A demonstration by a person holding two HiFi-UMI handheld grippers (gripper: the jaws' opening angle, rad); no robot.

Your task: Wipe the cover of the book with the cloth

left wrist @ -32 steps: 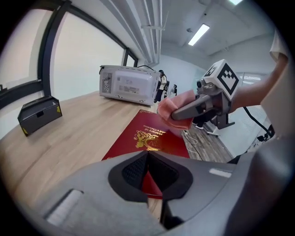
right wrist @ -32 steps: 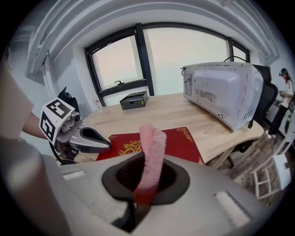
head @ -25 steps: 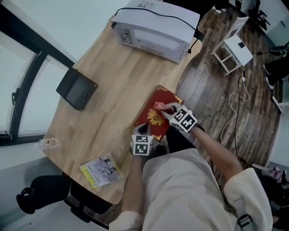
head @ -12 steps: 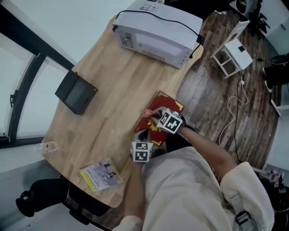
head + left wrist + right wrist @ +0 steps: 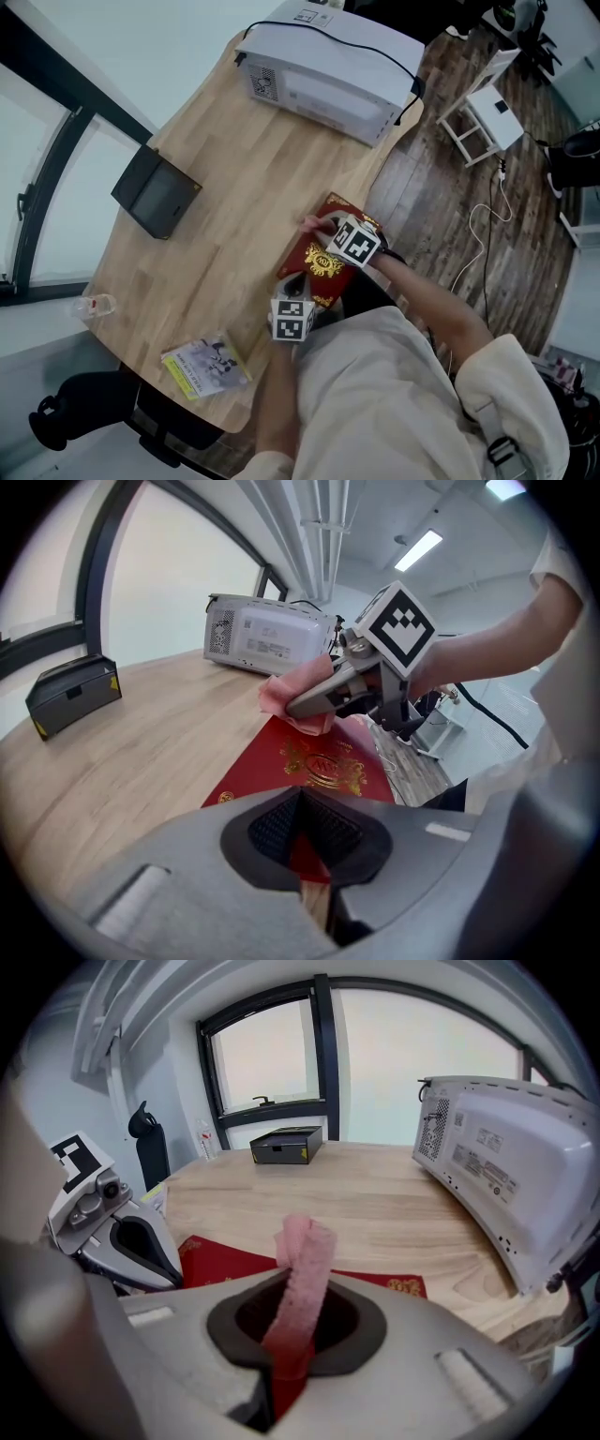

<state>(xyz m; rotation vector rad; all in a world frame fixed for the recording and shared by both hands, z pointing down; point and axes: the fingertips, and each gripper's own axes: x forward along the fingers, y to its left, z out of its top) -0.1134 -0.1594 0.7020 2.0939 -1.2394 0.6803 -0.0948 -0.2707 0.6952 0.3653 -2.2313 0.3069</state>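
Cloth (image 5: 298, 1269) in right gripper (image 5: 281, 1363), over book (image 5: 309, 761)

Book (image 5: 281, 766): smooth red cover, slight sheen; glossy gold embossing
Cloth (image 5: 302, 1265): pink, soft, fuzzy fabric
Table (image 5: 234, 178): pale wood, matt; visible grain
Microwave (image 5: 323, 70): smooth white casing, beyond the book
Left gripper (image 5: 302, 817): matt grey plastic; black ribbed pads (image 5: 273, 826)

Book (image 5: 281, 766) near edge hidden behind left hand-held gripper (image 5: 300, 806).
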